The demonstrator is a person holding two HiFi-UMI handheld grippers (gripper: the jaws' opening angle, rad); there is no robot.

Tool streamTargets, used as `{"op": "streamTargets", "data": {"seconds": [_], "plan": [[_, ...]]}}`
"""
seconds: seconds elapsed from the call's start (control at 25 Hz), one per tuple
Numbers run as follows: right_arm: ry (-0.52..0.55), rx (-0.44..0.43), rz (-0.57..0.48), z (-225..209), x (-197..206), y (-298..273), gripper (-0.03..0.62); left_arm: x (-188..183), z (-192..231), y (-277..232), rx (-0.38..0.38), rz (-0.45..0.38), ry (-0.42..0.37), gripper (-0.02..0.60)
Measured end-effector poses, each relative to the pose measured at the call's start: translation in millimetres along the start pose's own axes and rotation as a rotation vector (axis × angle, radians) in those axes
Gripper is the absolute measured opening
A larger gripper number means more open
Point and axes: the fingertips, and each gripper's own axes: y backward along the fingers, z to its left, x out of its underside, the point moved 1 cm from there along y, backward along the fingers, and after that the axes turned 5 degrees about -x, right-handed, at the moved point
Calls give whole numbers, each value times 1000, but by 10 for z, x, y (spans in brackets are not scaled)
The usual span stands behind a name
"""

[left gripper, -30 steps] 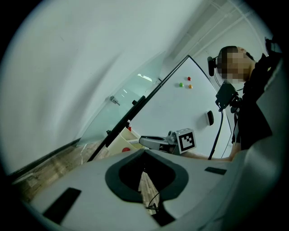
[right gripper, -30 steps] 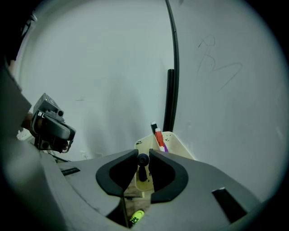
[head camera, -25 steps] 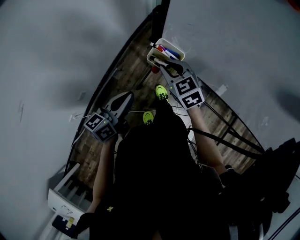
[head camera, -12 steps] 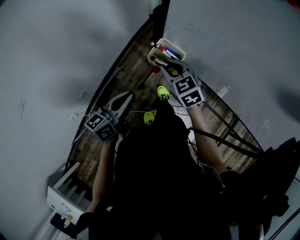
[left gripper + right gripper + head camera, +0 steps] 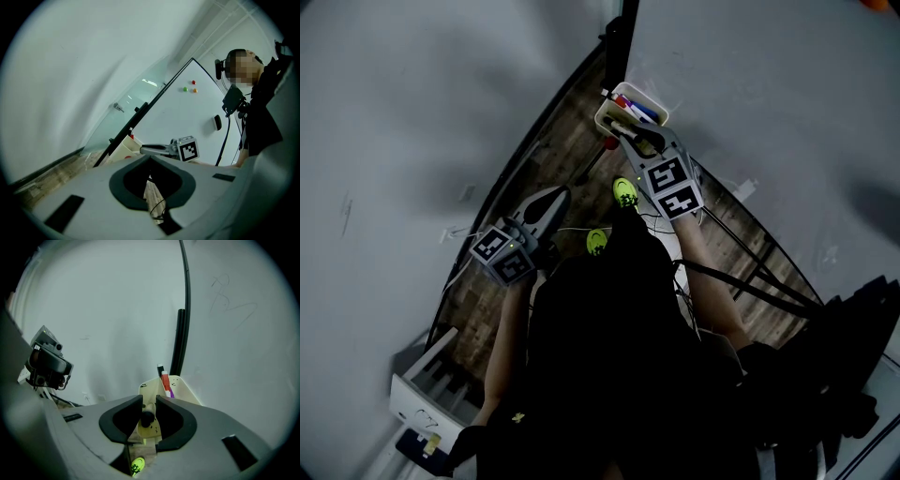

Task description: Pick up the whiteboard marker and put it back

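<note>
My right gripper (image 5: 148, 400) is shut on a black whiteboard marker (image 5: 147, 417), seen end-on between the pads. It hovers just in front of a cream marker holder (image 5: 180, 389) fixed at the whiteboard's edge, where red, purple and black markers (image 5: 165, 379) stand. In the head view the right gripper (image 5: 626, 133) reaches over the holder (image 5: 609, 111). My left gripper (image 5: 551, 199) hangs lower and to the left, away from the holder. Its jaws (image 5: 150, 158) are shut with nothing in them.
The whiteboard (image 5: 187, 117) carries small coloured magnets (image 5: 193, 86) and a black eraser (image 5: 217, 123). A black frame post (image 5: 181, 341) rises behind the holder. Below are a wood floor (image 5: 572, 141), the person's green shoes (image 5: 623, 190), cables and a white shelf unit (image 5: 422, 380).
Both grippers stay where they were. Only the head view has shifted slightly.
</note>
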Motion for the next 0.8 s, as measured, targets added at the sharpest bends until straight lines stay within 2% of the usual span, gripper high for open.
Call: {"op": "streamTargets", "data": {"seconds": [0.36,0.64,0.8], "plan": [[36,8,-28,37,-133,106,123,-46,-52,-12,28,-4,-30,14],[13,13,-72,191,-197,292,123,-29,-210,72,72,-13,-47,13],[29,-12,-103,389,-233,409,103,47,-290,219,84,-10,-63,13]]}}
